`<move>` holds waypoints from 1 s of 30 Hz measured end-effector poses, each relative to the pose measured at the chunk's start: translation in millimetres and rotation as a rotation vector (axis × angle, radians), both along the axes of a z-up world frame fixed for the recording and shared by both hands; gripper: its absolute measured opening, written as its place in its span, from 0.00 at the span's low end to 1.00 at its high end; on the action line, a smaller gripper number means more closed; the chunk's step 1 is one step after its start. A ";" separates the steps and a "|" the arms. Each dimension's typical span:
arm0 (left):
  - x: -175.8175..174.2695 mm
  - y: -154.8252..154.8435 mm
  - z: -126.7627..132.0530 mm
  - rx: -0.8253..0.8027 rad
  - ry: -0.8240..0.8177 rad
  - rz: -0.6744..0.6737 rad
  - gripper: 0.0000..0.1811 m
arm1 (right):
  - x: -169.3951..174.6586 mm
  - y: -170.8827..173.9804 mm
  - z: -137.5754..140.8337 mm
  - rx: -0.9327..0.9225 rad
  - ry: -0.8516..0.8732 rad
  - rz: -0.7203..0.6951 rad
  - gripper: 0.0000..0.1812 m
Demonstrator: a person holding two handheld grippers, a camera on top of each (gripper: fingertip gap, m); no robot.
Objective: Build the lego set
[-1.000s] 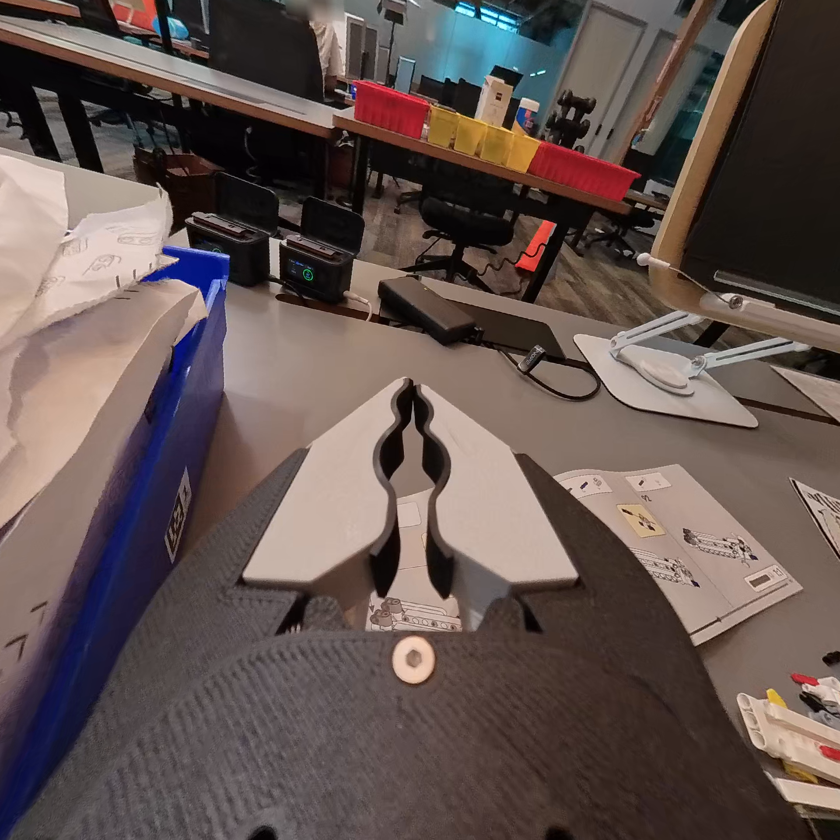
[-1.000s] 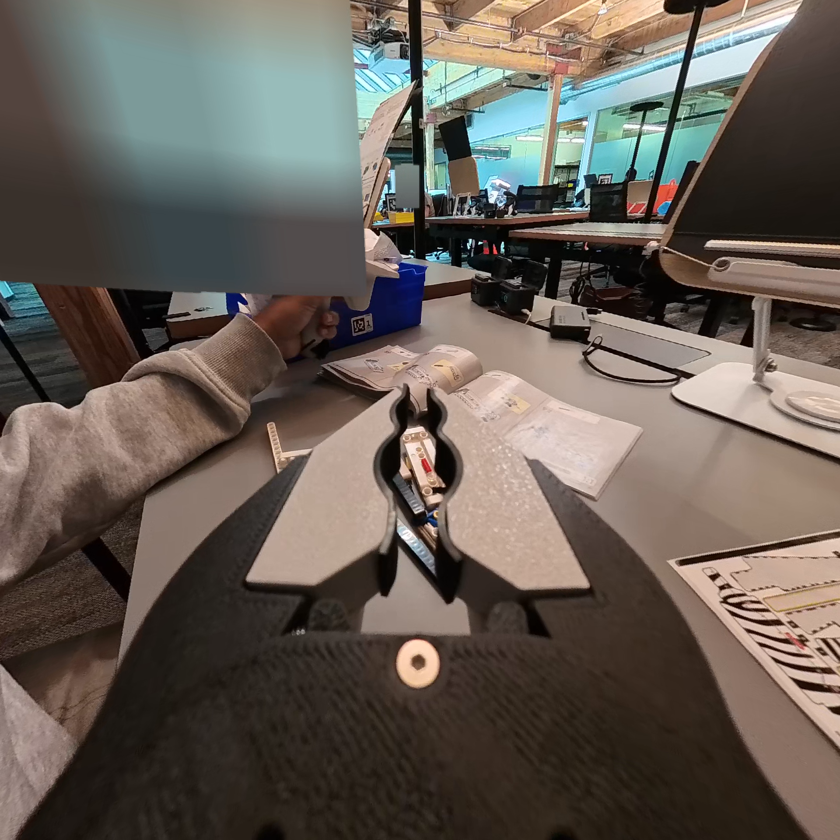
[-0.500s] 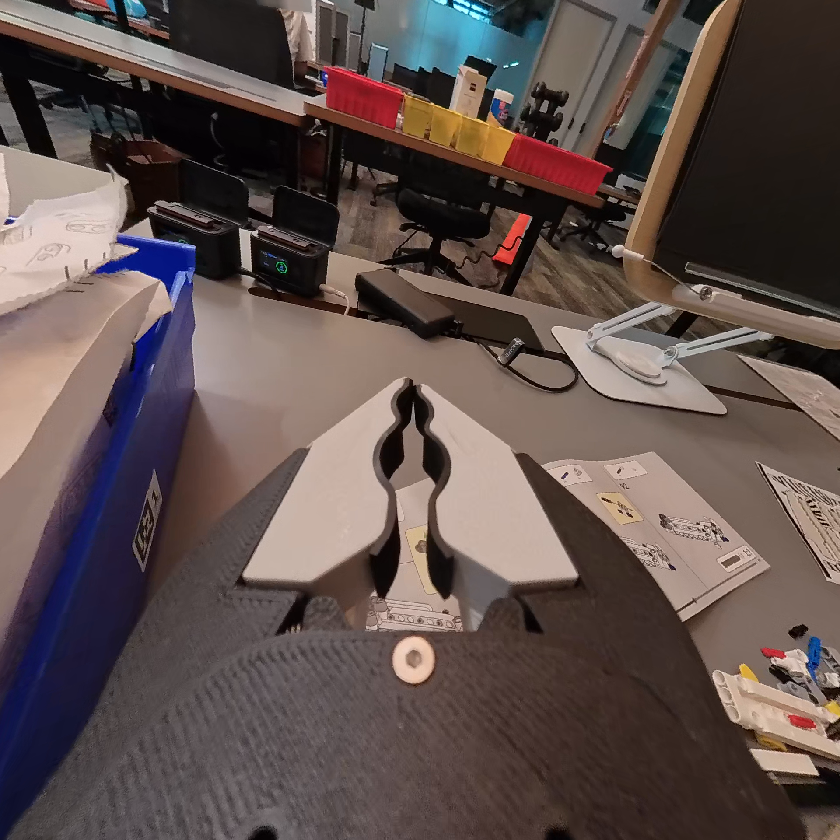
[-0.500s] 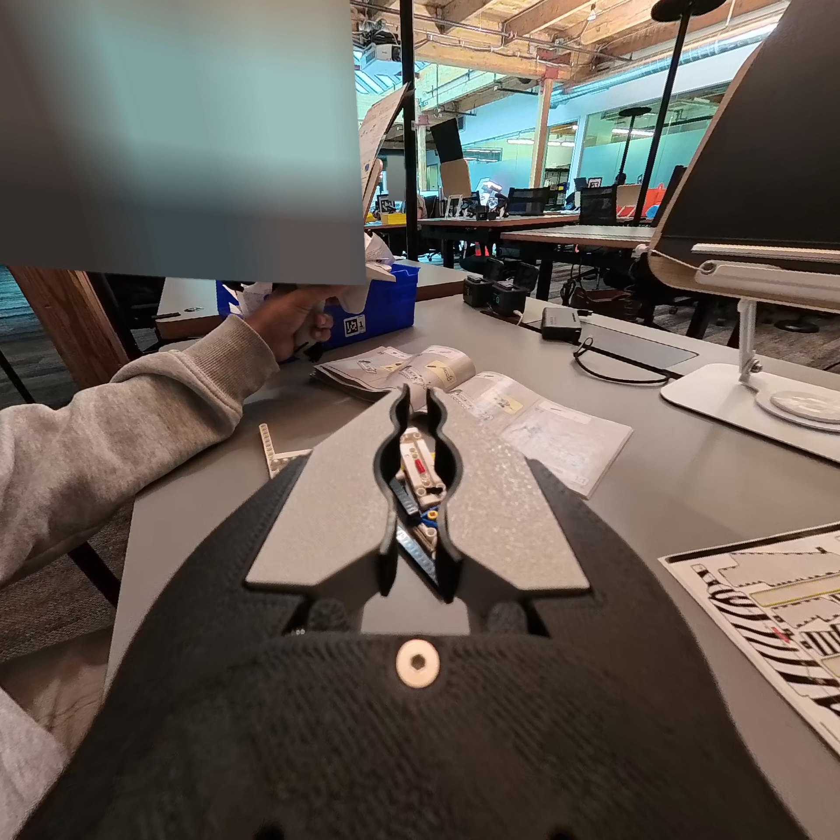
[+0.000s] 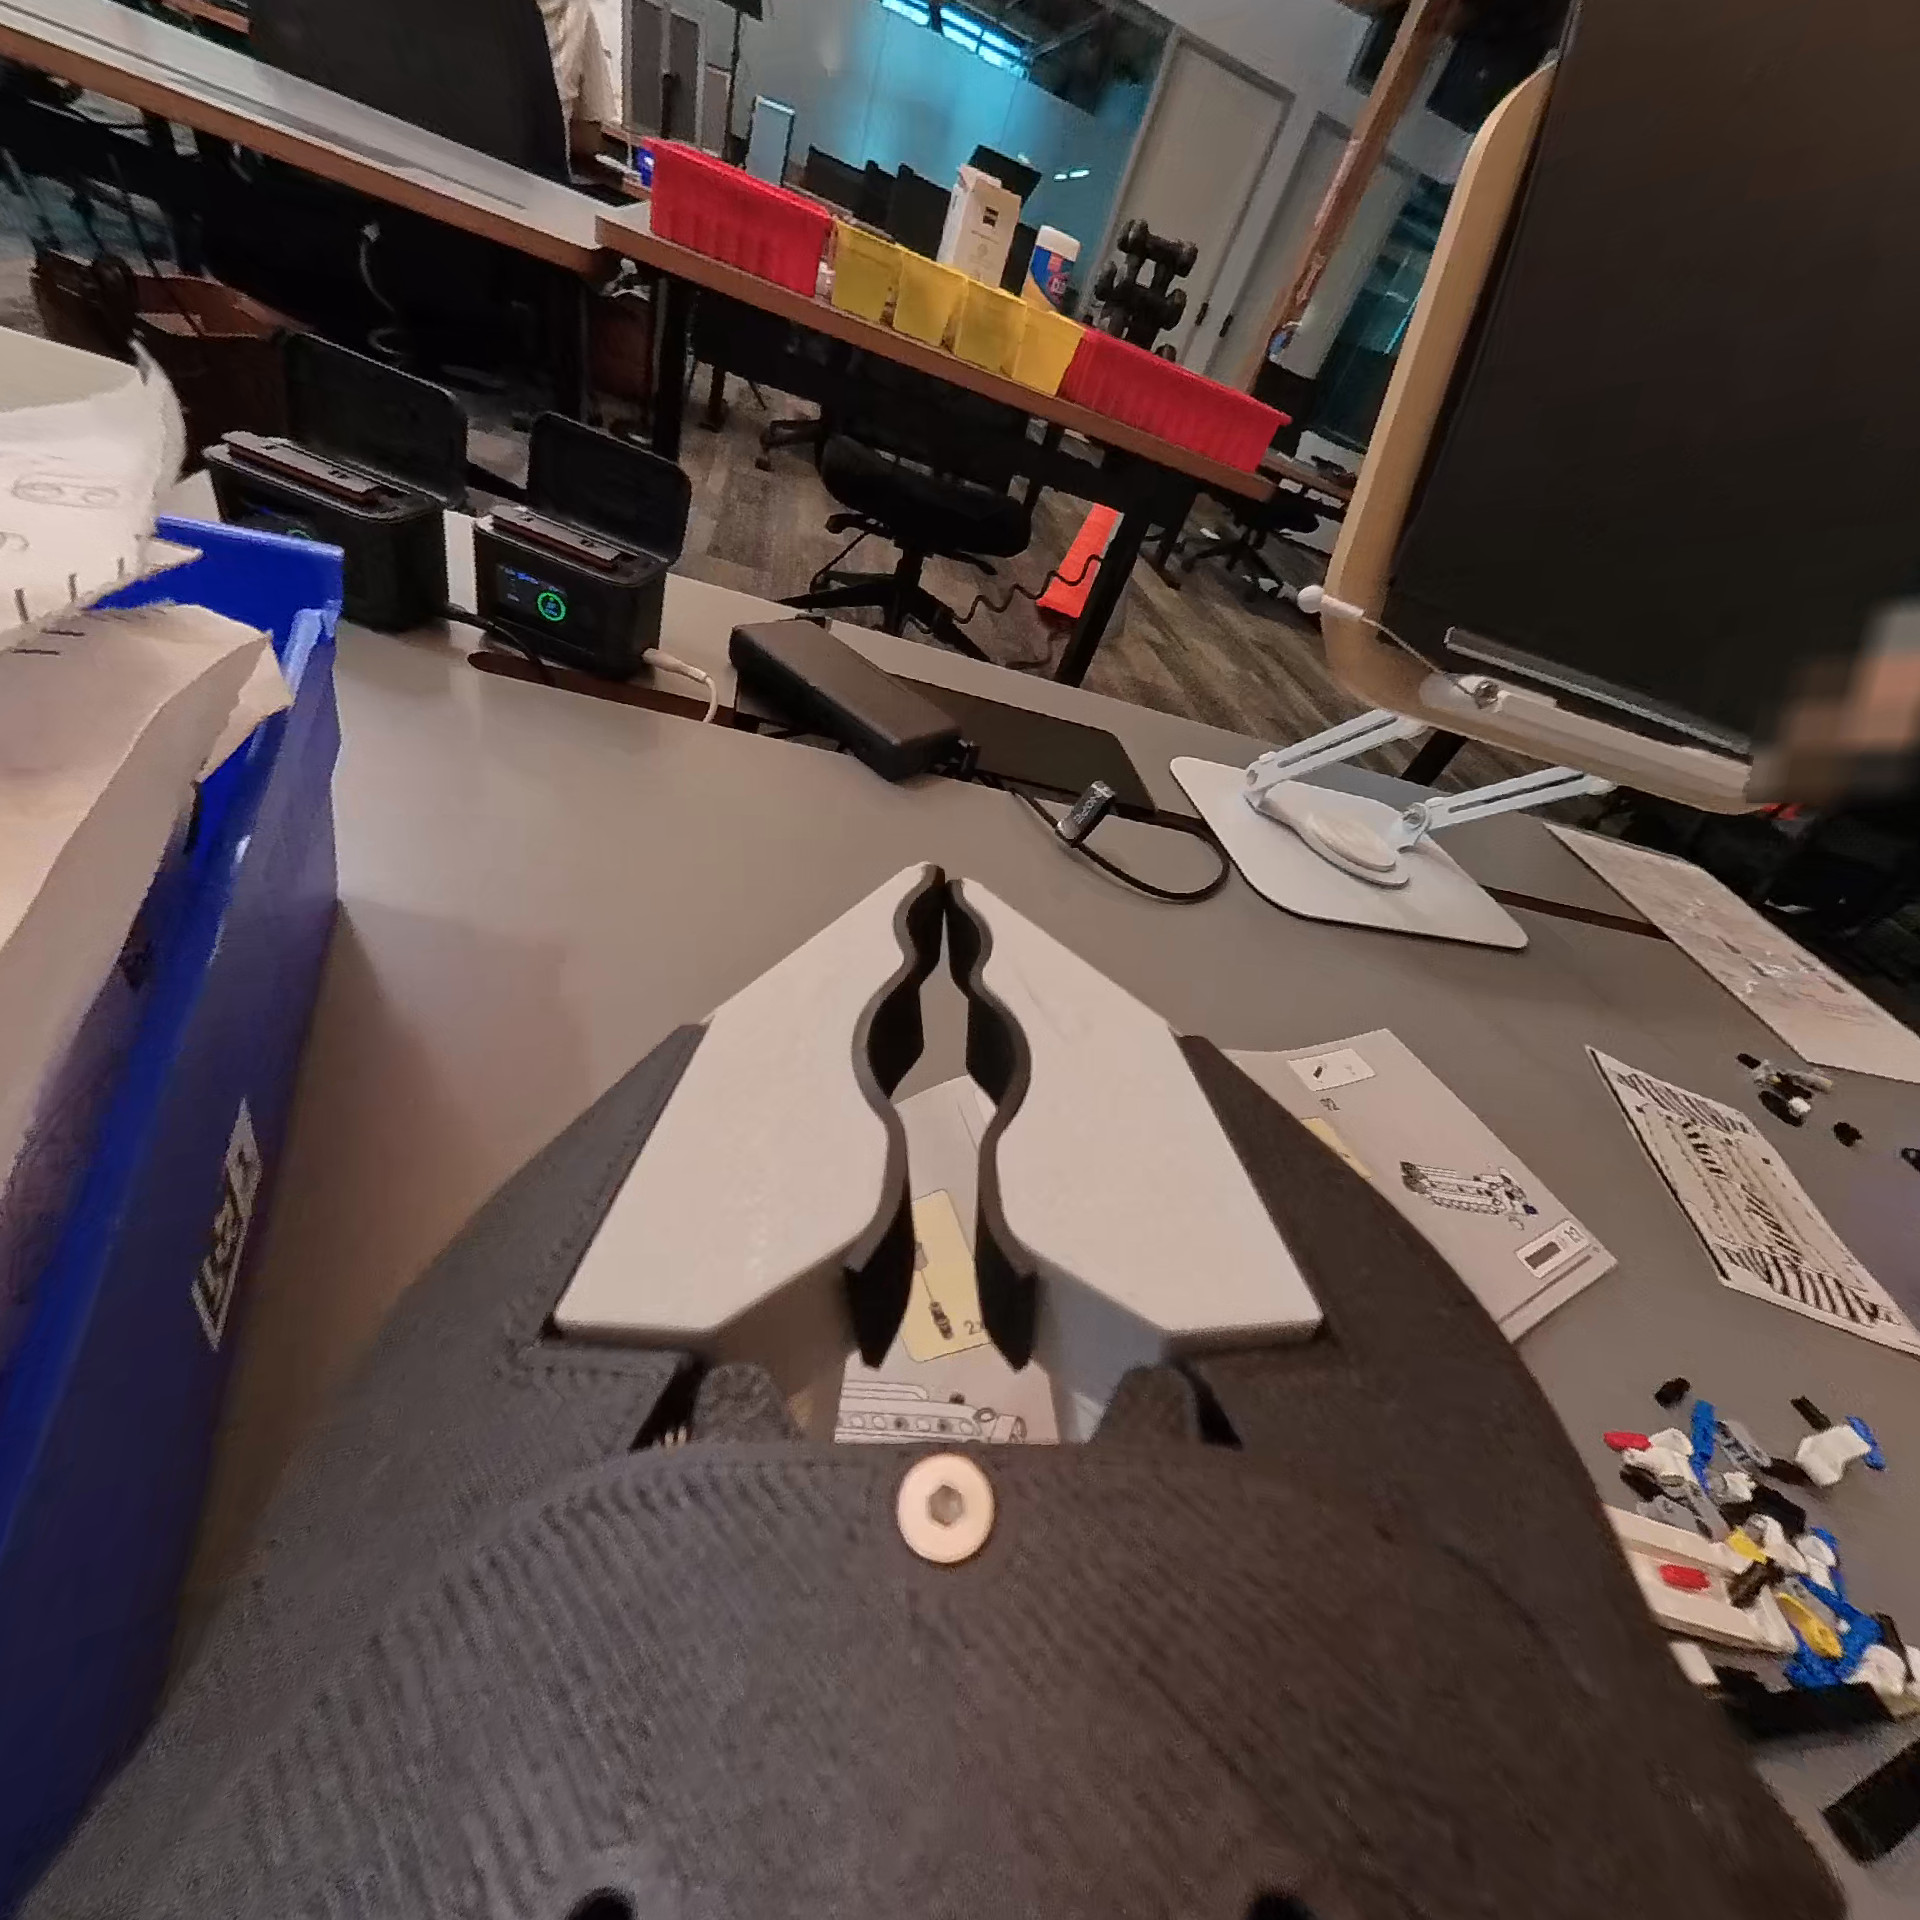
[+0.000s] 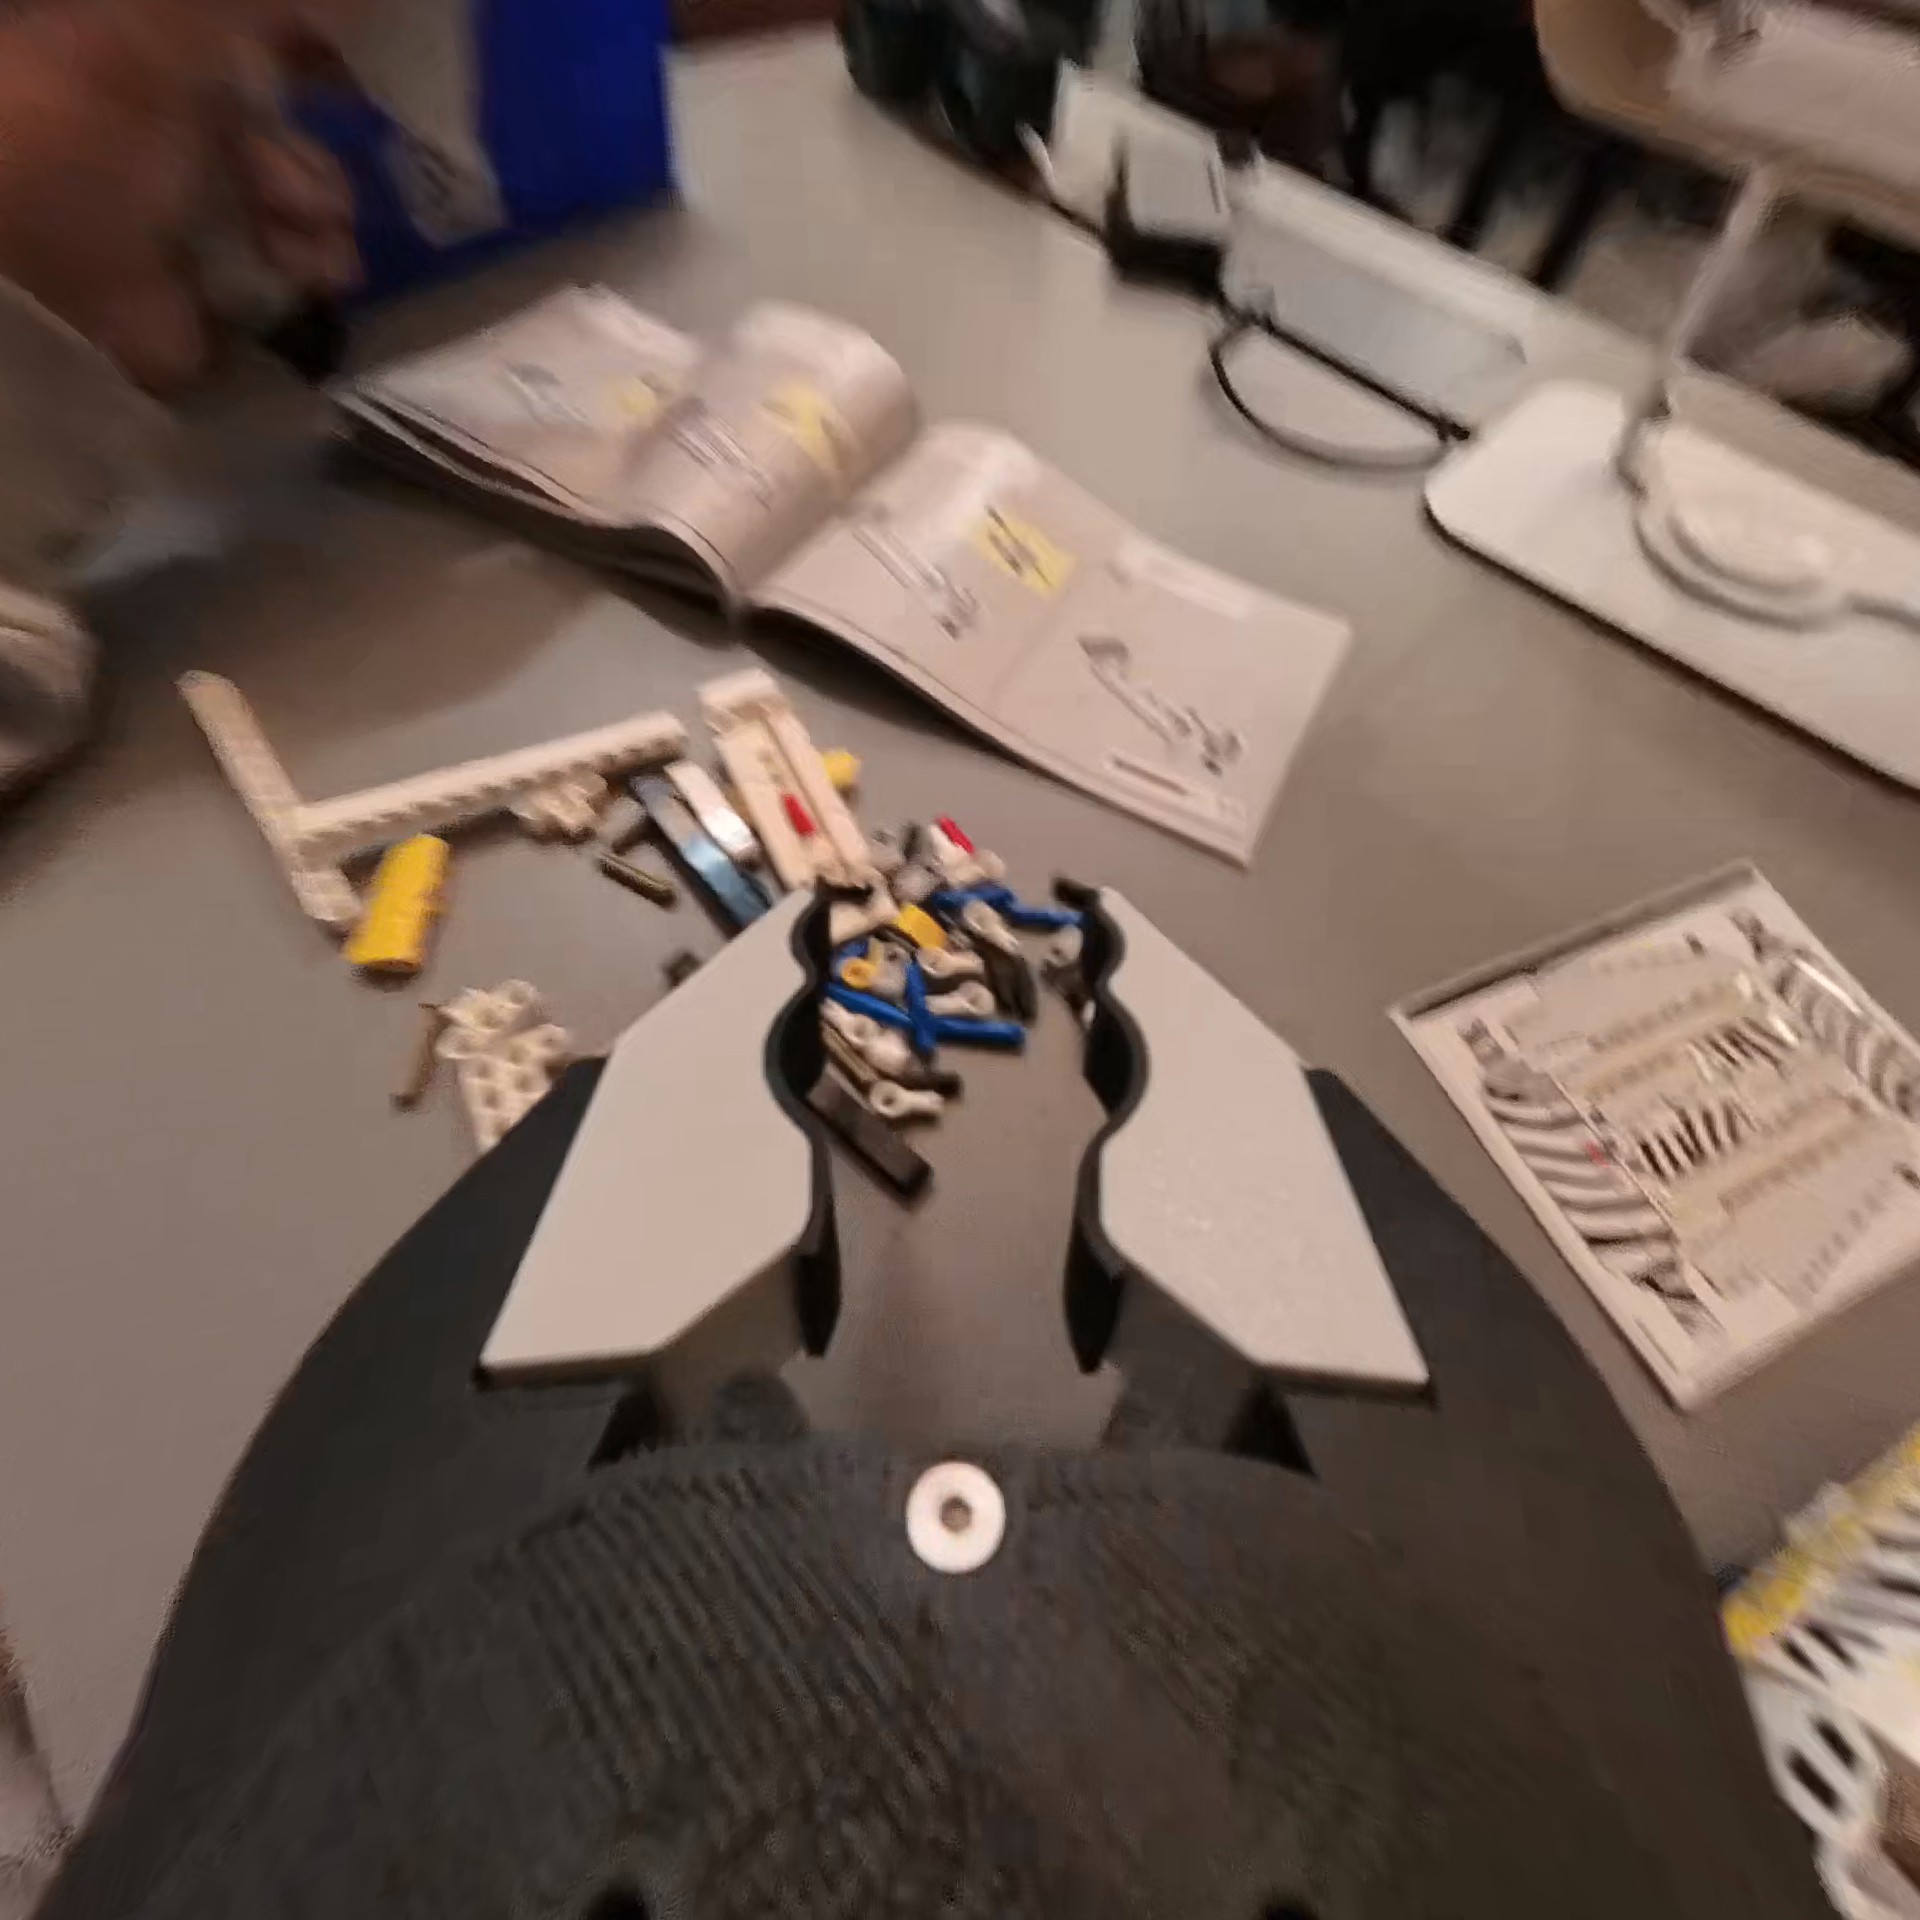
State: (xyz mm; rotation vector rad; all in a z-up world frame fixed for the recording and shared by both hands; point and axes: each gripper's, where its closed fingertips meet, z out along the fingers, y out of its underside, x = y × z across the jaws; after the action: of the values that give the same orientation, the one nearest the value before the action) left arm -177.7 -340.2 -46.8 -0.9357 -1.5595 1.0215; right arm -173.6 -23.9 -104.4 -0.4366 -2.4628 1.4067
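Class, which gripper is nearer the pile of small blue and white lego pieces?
Right. The right gripper hangs over the pile, jaws open; the left gripper, jaws shut, is off beside it, over the open instruction booklet.

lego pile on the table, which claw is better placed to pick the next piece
Right. The right claw is open and aimed down at the lego pile, tips just over it. The left claw is shut, over the instruction booklet, with the pile off to its side.
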 end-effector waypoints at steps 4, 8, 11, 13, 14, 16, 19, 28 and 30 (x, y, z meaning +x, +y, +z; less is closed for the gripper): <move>-0.4 2.4 4.2 -0.003 0.010 -0.014 0.00 | -35.4 21.9 -24.3 0.226 0.011 -0.187 0.32; -0.1 3.7 8.0 0.018 0.033 -0.030 0.00 | -38.5 24.9 -23.7 0.232 0.002 -0.233 0.30; 0.6 4.0 10.8 0.034 0.049 -0.038 0.00 | -30.6 24.8 -24.3 0.227 -0.023 -0.223 0.21; 1.0 4.3 12.5 0.043 0.059 -0.043 0.00 | -24.0 25.2 -23.7 0.227 -0.029 -0.200 0.11; 0.9 4.4 13.1 0.047 0.062 -0.045 0.00 | -19.9 24.5 -23.9 0.225 -0.038 -0.180 0.05; 0.7 5.1 13.9 0.055 0.067 -0.051 0.00 | -12.1 21.0 -23.8 0.204 -0.065 -0.141 0.00; -0.1 6.5 13.8 0.058 0.067 -0.058 0.00 | -1.1 12.6 -26.8 0.169 -0.118 -0.085 0.00; -1.9 8.8 10.4 0.061 0.056 -0.068 0.00 | 15.2 -13.3 -44.9 0.186 -0.161 0.010 0.00; -2.1 9.0 10.3 0.061 0.056 -0.069 0.00 | 13.7 -15.3 -48.8 0.209 -0.158 0.006 0.00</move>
State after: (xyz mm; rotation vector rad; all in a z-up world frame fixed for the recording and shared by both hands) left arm -179.8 -331.1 -36.5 -0.9053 -1.4941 0.9391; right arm -159.9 -39.2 -153.2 -0.5116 -2.7033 1.1394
